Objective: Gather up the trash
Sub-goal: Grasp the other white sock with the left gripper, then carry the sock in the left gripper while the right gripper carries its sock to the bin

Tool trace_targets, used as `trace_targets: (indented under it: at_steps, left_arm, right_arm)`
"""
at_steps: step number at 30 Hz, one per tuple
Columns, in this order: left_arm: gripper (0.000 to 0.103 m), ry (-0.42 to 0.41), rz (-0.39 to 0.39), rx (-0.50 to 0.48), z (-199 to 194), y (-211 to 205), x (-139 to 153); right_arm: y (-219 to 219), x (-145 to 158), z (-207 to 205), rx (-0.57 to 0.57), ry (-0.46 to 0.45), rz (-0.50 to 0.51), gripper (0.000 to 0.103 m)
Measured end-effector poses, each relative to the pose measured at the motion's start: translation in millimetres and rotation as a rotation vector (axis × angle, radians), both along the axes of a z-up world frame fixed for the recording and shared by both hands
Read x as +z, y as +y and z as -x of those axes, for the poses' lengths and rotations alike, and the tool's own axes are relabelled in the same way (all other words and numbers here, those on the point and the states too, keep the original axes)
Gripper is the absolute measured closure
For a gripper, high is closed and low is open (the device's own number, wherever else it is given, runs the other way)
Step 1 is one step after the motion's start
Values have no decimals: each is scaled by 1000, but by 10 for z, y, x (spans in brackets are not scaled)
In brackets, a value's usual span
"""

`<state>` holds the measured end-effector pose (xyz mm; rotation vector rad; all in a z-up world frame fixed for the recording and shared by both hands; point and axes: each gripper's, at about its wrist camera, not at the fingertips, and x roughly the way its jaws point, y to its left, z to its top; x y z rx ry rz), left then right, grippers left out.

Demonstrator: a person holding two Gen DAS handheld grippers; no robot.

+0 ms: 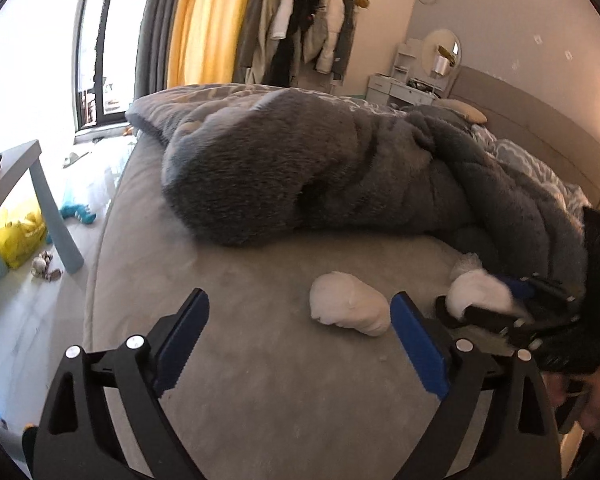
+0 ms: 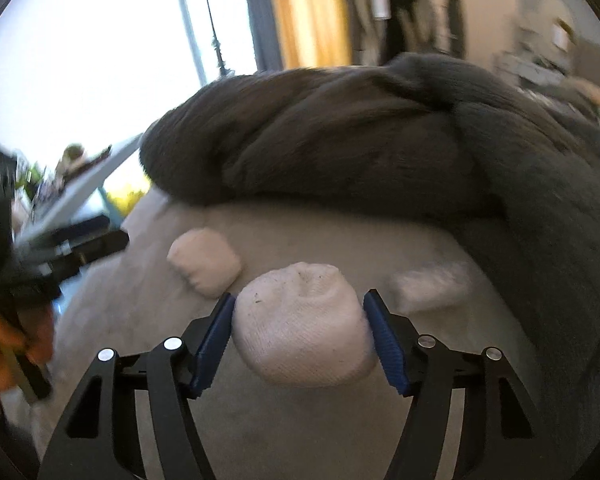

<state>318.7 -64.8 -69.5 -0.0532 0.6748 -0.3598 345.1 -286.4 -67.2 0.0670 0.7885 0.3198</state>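
At frame centre, right hand-held gripper [image 2: 299, 334] clamps white wad [image 2: 304, 320] on bed [image 2: 300, 432]; left hand-held gripper [image 1: 300, 344] open, empty. Risk: soft wad slips w/ weak grip.

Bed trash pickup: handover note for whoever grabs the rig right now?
Right gripper: pads against both sides of a white wad on the bed; wad not lifted clear.
Left gripper: open, empty, over the bed, with a second wad just ahead, nearer its right finger.
Third, smaller white piece lies by the grey blanket, right of the gripped wad.
Done: one wad gripped. No bin or bag for the trash is evident in either view.
Left: lift the gripped wad, take the second with the left, then the third piece.
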Motion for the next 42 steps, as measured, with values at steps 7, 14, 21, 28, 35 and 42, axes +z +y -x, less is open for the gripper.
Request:
trace_targets:
  at_steps: [7, 14, 21, 28, 35, 42]
  left_arm:
    - [9, -35, -96, -66, -99, -286, -75]
    - [9, -49, -220, -120, -187, -610, -236]
    - [16, 17, -263, -122, -343, -710, -455]
    - [31, 21, -273, -159, -400, -806, -512]
    - [35, -4, -266, -157, -362, -806, -506]
    - [37, -63, -210, -148, -222, -620, -301]
  right_arm:
    - [-192, 55, 86, -20, 10, -104, 36]
    - [-376, 113, 151, -27, 22, -200, 36]
    - [-621, 58, 201, -58, 59, -304, 36]
    - [-790, 35, 239, -77, 70, -390, 36]
    - [-795, 37, 230, -74, 92, -473, 36]
    - [-646, 213, 250, -55, 57, -458, 36]
